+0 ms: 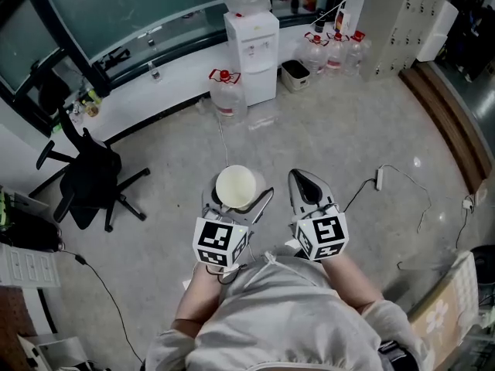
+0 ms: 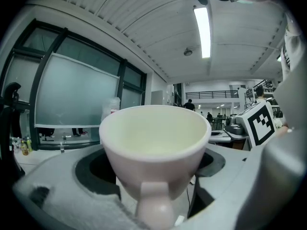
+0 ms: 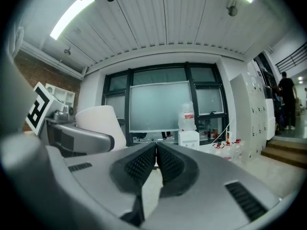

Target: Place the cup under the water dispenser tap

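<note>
Open grey floor runs to the water dispenser by the window wall. The left claw clamps the cup; the right claw is closed and empty.

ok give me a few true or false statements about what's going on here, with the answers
The left gripper holds the cup. True.
The right gripper is open. False: its jaws are together, empty.
The cup sits under the water dispenser tap. False: it is held across the floor from it.
A black office chair stands at the head view's left. True.
The cup holds water. False: it looks empty.
</note>
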{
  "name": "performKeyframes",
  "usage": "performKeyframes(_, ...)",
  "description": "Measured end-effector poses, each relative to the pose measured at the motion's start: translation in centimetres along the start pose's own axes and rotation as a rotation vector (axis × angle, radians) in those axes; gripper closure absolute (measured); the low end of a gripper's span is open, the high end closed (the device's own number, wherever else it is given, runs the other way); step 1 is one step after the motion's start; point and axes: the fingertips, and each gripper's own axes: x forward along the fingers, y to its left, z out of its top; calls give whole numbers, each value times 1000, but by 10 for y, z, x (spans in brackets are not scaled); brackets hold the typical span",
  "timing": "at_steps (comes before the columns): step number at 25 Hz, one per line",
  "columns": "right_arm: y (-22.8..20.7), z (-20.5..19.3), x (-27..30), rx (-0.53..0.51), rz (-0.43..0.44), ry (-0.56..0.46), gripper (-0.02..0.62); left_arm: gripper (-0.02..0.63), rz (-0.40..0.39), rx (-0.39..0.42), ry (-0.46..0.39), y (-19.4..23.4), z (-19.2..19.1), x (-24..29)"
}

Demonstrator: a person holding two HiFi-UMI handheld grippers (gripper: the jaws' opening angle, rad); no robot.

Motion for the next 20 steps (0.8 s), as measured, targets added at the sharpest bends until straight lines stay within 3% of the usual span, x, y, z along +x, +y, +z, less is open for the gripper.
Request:
performKeyframes(9, -22, -16, 23, 6, 45, 59, 566, 144, 41, -19, 11, 10, -8, 22)
performKeyframes(20, -113, -12, 105, 16, 161, 74, 566, 144, 173, -47, 21, 40, 2, 126)
